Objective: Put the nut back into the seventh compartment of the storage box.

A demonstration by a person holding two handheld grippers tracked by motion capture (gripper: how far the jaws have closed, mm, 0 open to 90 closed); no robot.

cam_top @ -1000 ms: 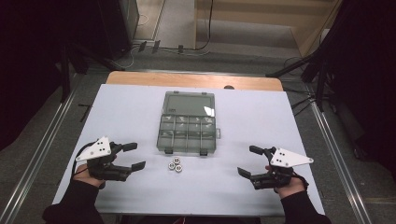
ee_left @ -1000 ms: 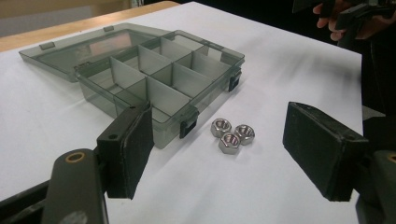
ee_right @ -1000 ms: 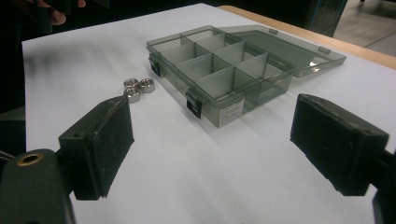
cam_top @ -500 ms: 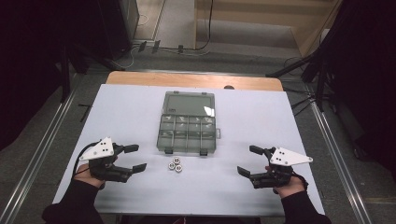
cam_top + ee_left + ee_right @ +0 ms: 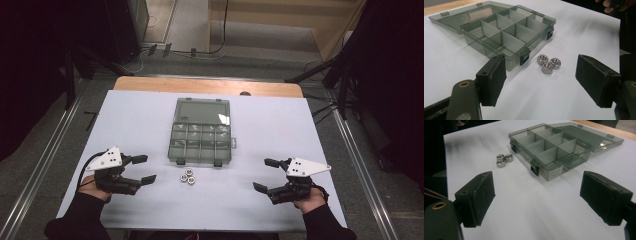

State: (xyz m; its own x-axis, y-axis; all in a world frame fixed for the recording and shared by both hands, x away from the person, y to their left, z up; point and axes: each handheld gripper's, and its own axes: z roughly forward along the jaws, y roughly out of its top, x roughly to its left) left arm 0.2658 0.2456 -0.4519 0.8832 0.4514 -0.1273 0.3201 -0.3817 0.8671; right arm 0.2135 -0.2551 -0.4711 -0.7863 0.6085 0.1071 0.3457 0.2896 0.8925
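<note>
From where I sit, the three steel nuts (image 5: 187,176) lie bunched together, touching one another, on the white table (image 5: 135,120), just off the front edge of the compartment box (image 5: 202,141) and roughly midway between my two grippers. In the left gripper view the nuts (image 5: 548,64) sit ahead of the jaws and between them, a little toward the right-hand jaw, well clear of both pads; in the right gripper view they (image 5: 504,160) lie farther ahead, beyond the left-hand jaw. The box is a smoky translucent case with its lid folded flat open on the far side, its divided compartments bare as far as I can see (two dark latches hang on the near wall, one of them just beside the nuts). For the left gripper (image 5: 140,168) the box (image 5: 506,35) stands ahead and to the left of its jaws; for the right gripper (image 5: 266,174) the box (image 5: 554,147) stands ahead, reaching across to the right-hand jaw's side. Both grippers have their jaws spread wide, pinching nothing, with only bare table between the pads. Each one rests low near the near edge of the table, the left at its left side and the right at its right, well apart from each other, with a dark-sleeved hand behind each and the grey plate on top
</note>
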